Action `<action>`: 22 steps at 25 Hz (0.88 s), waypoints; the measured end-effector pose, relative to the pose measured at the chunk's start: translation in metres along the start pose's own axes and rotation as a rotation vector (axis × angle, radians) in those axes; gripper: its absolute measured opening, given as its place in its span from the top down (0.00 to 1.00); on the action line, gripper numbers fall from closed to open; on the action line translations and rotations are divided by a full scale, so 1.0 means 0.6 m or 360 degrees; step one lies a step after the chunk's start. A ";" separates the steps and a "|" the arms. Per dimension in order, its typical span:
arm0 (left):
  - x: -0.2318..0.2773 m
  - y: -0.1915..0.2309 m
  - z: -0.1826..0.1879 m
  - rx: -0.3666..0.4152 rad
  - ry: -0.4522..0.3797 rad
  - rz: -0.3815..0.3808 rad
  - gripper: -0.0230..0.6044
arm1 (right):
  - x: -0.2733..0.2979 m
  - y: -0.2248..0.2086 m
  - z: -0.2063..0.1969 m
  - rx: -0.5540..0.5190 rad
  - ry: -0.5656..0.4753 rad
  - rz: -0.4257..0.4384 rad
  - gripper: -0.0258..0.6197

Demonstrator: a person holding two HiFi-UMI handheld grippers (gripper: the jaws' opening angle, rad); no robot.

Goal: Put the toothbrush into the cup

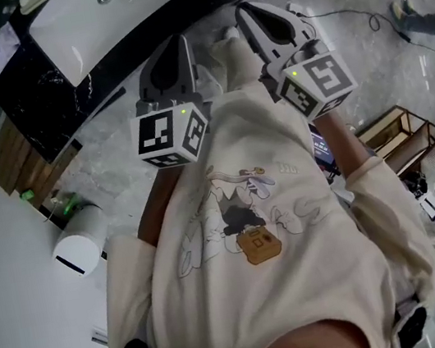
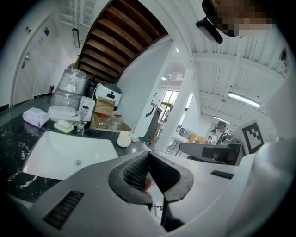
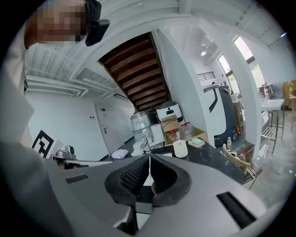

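Observation:
A cream cup [image 3: 180, 148] stands on the black marble counter [image 3: 210, 155], with a pink-headed toothbrush [image 3: 178, 136] upright in it. In the left gripper view the same cup [image 2: 124, 138] sits to the right of the white sink [image 2: 64, 155]. My left gripper [image 2: 148, 153] is shut and empty, well short of the counter. My right gripper [image 3: 149, 158] is also shut with nothing between its pads. In the head view both the left gripper [image 1: 176, 44] and the right gripper [image 1: 245, 11] are held in front of my chest, pointing toward the sink [image 1: 103, 18].
A green soap on a dish [image 3: 197, 141] lies next to the cup. A water jug [image 2: 70, 84], cardboard box [image 2: 102, 114], soap bar [image 2: 64, 126] and folded cloth [image 2: 36, 116] sit at the counter's back. A white cylinder [image 1: 79, 240] and wooden crate [image 1: 400, 131] stand on the floor.

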State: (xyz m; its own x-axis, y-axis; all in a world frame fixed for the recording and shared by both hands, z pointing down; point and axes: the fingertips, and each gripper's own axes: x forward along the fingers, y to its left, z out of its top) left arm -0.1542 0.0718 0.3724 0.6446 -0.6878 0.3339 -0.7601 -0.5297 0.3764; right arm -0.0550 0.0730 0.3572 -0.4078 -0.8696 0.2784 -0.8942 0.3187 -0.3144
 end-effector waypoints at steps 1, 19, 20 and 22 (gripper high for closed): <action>-0.002 -0.005 -0.003 0.0003 0.0007 -0.0010 0.94 | -0.006 0.002 -0.004 0.0010 0.0001 -0.0002 0.93; 0.012 -0.031 0.016 0.0084 -0.0044 -0.0013 0.94 | -0.011 0.017 -0.005 -0.0085 0.0017 0.0099 0.93; 0.014 -0.031 0.017 0.0088 -0.0041 -0.0013 0.94 | -0.008 0.015 -0.004 -0.0079 0.0019 0.0097 0.93; 0.014 -0.030 0.020 0.0095 -0.0043 -0.0008 0.94 | -0.006 0.013 -0.005 -0.0070 0.0027 0.0094 0.93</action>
State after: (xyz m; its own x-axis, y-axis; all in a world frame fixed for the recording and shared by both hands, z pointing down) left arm -0.1363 0.0698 0.3579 0.6468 -0.6976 0.3083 -0.7608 -0.5616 0.3254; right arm -0.0612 0.0799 0.3563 -0.4629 -0.8424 0.2758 -0.8756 0.3861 -0.2904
